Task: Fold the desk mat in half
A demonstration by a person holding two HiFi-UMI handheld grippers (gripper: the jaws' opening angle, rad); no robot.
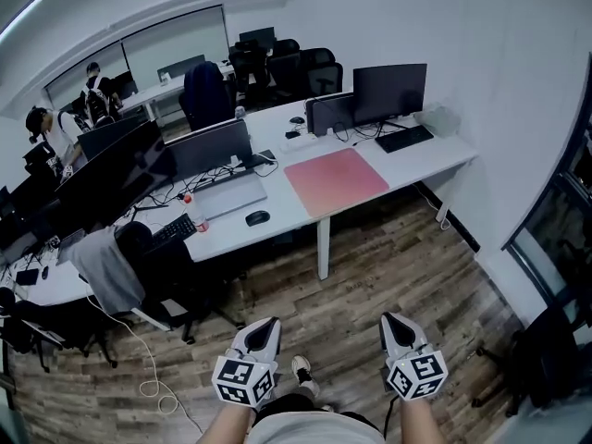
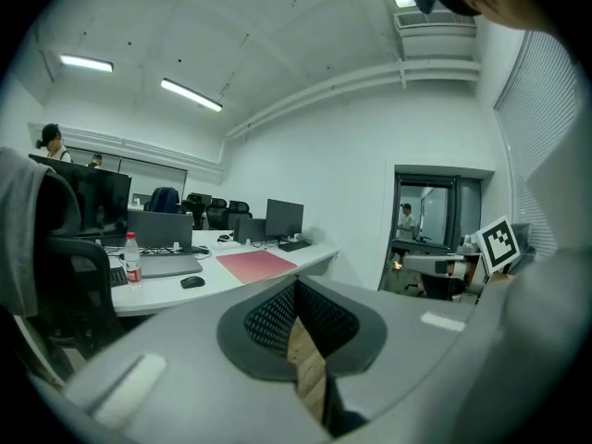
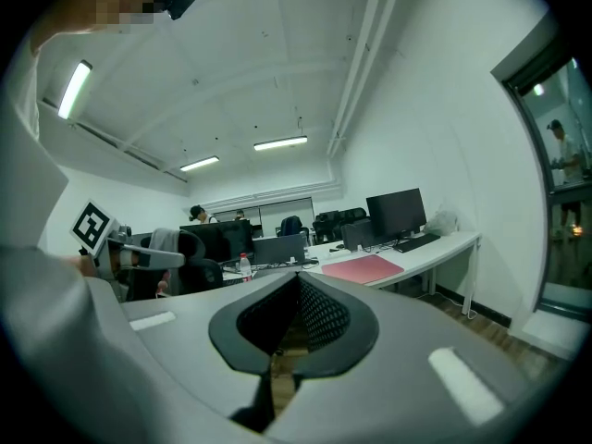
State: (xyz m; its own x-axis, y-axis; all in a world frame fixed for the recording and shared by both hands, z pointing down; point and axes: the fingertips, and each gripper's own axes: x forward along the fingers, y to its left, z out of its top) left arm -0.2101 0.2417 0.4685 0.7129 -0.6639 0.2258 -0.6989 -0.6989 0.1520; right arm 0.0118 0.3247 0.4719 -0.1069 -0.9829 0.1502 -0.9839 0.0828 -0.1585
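The pink desk mat (image 1: 336,181) lies flat and unfolded on the white desk (image 1: 435,160), near its front edge, in front of a dark monitor. It also shows far off in the left gripper view, mat (image 2: 256,265), and in the right gripper view, mat (image 3: 362,267). Both grippers hang low over the wooden floor, well short of the desk. My left gripper (image 1: 271,323) is shut with nothing in it, as its own view shows (image 2: 296,283). My right gripper (image 1: 387,319) is likewise shut and holds nothing (image 3: 298,277).
On the desk are monitors (image 1: 389,91), a keyboard (image 1: 404,138), a laptop (image 1: 222,169), a mouse (image 1: 257,217) and a water bottle (image 1: 196,215). A chair with a grey jacket (image 1: 109,268) stands left. A white cable (image 1: 153,377) trails on the floor. People stand at the back left.
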